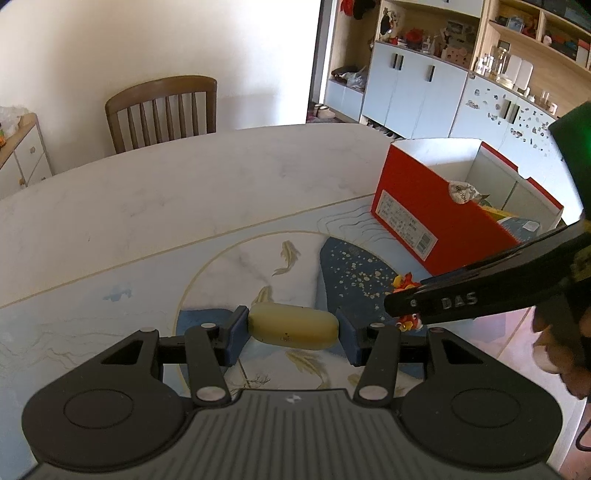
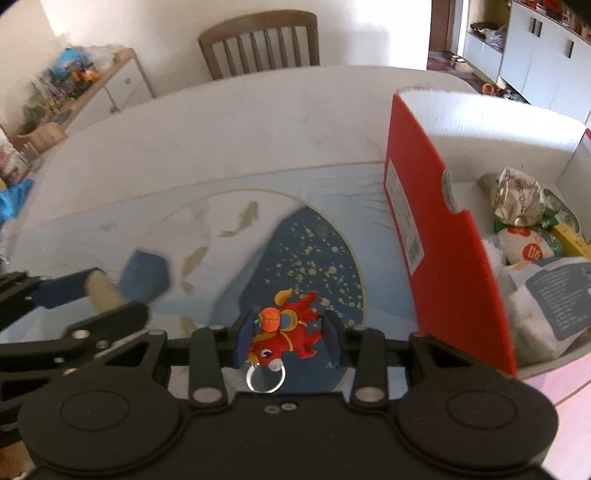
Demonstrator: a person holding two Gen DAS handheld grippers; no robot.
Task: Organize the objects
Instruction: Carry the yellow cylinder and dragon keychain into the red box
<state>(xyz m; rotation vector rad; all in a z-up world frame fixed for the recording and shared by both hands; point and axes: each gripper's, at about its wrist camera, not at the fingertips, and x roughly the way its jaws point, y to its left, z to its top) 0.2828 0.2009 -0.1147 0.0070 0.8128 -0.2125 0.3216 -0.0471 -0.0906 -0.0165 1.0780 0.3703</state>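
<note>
Wooden slat-back chair pushed up to far edge of pale marble-look table, against a cream wall. Table's near part carries a printed blue panel with gold fish and a dark speckled shape. Left of chair, low wooden sideboard heaped with toys and bags, details blurred. Right background: pale blue cabinet doors with dark handles, open wooden shelving above crowded with jars, boxes, ornaments; several lower doors speckled with stickers

A pale table bears a fish-patterned mat (blue and white) and a red box.
</note>
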